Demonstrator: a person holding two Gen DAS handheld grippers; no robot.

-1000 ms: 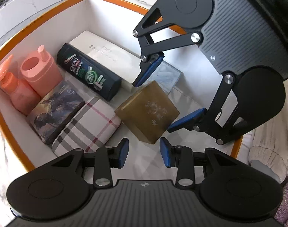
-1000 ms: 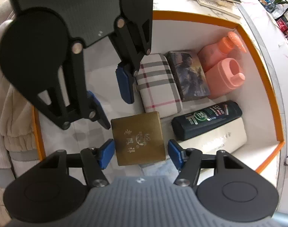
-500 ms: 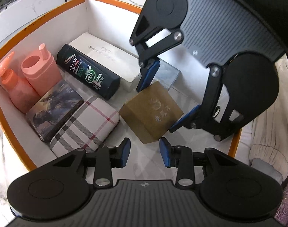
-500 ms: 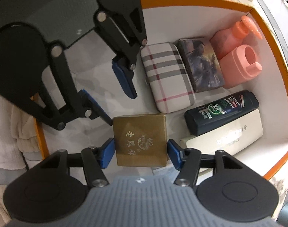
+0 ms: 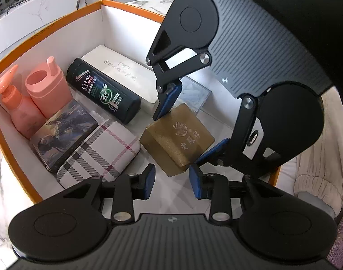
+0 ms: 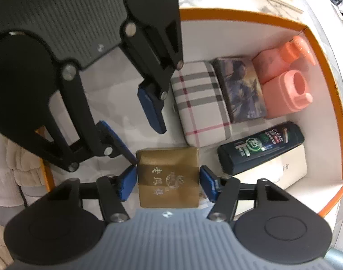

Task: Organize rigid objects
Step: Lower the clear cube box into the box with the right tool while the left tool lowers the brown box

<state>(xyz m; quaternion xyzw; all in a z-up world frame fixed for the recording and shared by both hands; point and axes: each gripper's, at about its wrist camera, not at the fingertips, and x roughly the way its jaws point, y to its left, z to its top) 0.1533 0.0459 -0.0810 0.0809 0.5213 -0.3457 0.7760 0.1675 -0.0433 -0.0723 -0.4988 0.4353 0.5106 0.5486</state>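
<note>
A: Status on the right tool [image 6: 167, 180]?

B: A second ago its pads stood just off the gold box [image 6: 169, 175]. Now both press on opposite sides of it, so it's clamped on the box. It points straight down over it.

A: Is the box off the floor?

B: Can't tell. In the left view the gold box [image 5: 178, 139] sits mid-frame on the free patch of the bin [image 5: 126, 29] floor. It's right of the plaid case [image 5: 99, 150] and just in front of a clear box [image 5: 194, 92].

A: Left tool [image 5: 171, 180]?

B: Empty. Its jaws are closing a little with nothing between them. It hangs at bottom centre of its own view, near the box's low corner, not touching. It has slid back slightly, so more of the bin shows.

A: Everything else?

B: Unmoved. The pink bottle [image 5: 16, 103], pink cup [image 5: 45, 90], picture box [image 5: 63, 132] and plaid case run in a row at the left. The shampoo [image 5: 104, 92] and white case [image 5: 122, 69] lie behind them. All look packed tight.

A: So the gold box is the last loose one?

B: Looks that way, plus maybe the clear box. With the grip made, I'd guess the next step is to lift it or slide it in beside the plaid case and shampoo.

A: Risks?

B: The clear box is close behind it, and the left tool is close to the box's corner. Either could get knocked.
</note>
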